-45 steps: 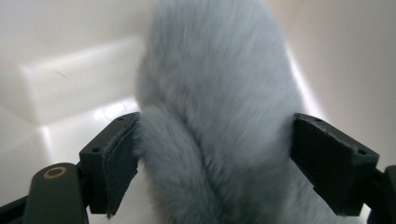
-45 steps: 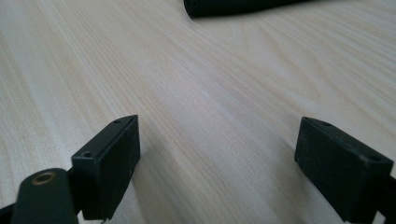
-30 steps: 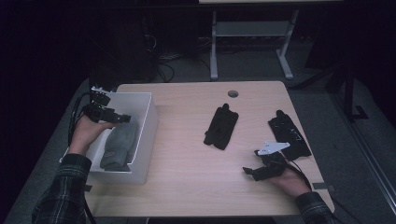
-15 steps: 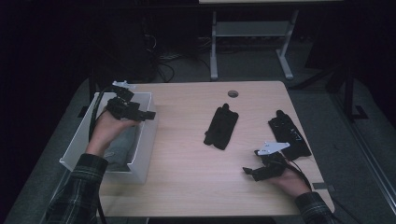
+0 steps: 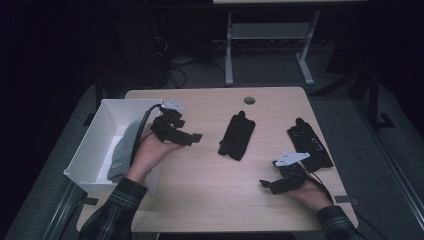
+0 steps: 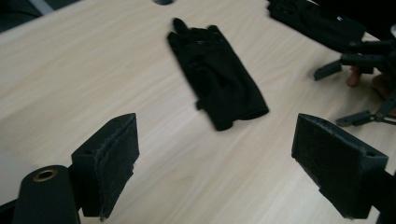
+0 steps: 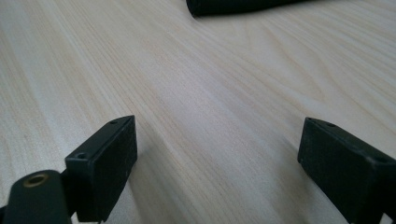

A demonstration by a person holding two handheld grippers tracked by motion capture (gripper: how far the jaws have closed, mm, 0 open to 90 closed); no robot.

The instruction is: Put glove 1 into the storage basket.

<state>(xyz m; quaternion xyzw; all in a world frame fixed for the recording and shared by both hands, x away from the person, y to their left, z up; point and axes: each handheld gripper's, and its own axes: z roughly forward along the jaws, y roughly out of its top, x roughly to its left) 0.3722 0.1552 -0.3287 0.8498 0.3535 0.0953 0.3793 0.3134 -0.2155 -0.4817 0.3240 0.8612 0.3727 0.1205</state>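
Black glove (image 5: pixel 237 136) lies flat mid-table, nearer the far edge. The left gripper (image 5: pixel 192 136), jaws spread wide and empty, hovers just left of it. The right gripper (image 5: pixel 267 184) rests open near the front right corner.

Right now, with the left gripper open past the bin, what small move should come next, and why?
Probably carry the left gripper on toward the middle black glove and lower over it: its jaws stand wide open and empty, and that glove lies flat, straight ahead in the left gripper view.
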